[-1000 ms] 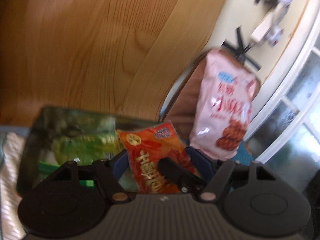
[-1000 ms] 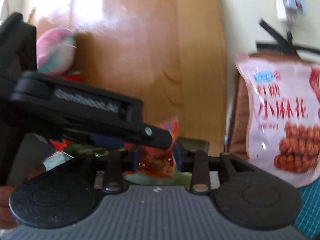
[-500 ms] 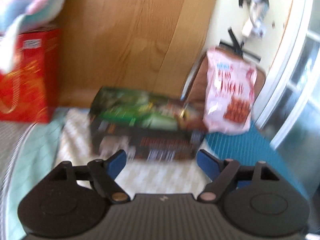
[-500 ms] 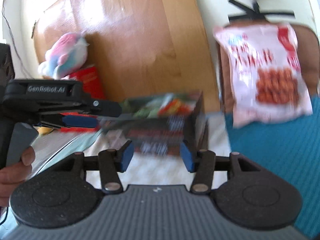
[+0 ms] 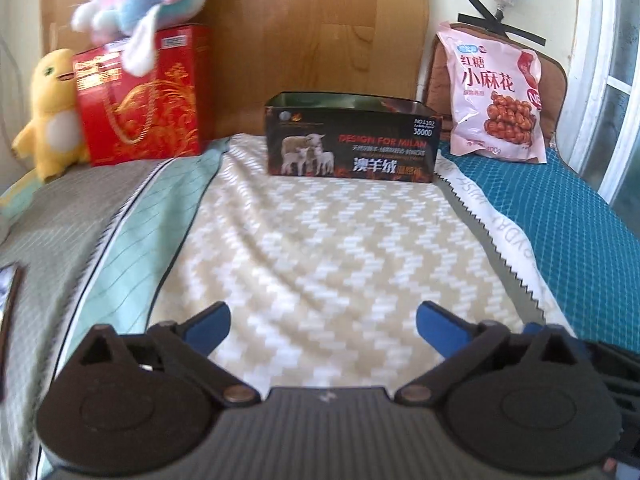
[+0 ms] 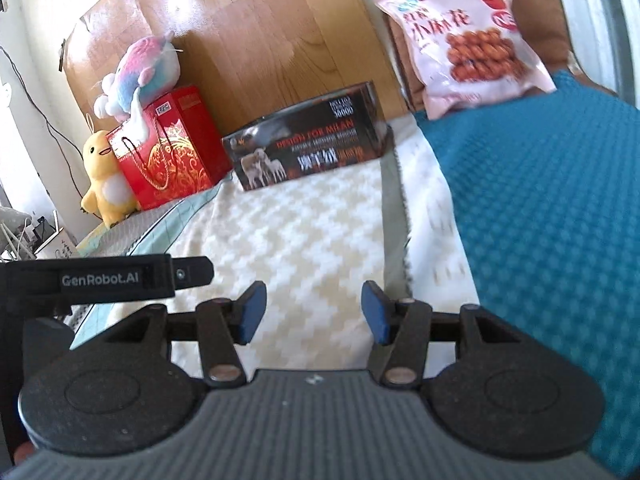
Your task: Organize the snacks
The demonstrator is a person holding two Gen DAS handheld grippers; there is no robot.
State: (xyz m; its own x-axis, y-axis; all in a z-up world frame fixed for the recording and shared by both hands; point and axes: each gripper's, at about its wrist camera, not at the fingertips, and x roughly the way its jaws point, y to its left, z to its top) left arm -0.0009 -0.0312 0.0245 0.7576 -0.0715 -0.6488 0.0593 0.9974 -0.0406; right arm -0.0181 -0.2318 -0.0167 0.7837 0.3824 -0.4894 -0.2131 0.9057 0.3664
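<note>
- The left gripper [image 5: 322,326] with blue pads is hanging over the beige and white zigzag blanket [image 5: 320,248]. Its jaws are opening wide, with nothing between them.
- The right gripper [image 6: 314,312] is hanging over the same blanket. Its jaws are standing partly apart, with nothing between them.
- The black open-top cardboard box with sheep pictures [image 5: 352,140] is sitting at the far edge of the blanket, against the wooden headboard [image 5: 312,28].
- The pink bag of brown twist snacks [image 5: 496,96] is leaning on a brown cushion [image 5: 556,84], just right of the box.
- A red gift bag [image 5: 144,96] is standing left of the box, well apart from it.
- Between the grippers and the box, the blanket is lying bare.
- The blanket's zigzag-cut right edge is lying on the blue-green bed cover [image 5: 568,232].
</note>
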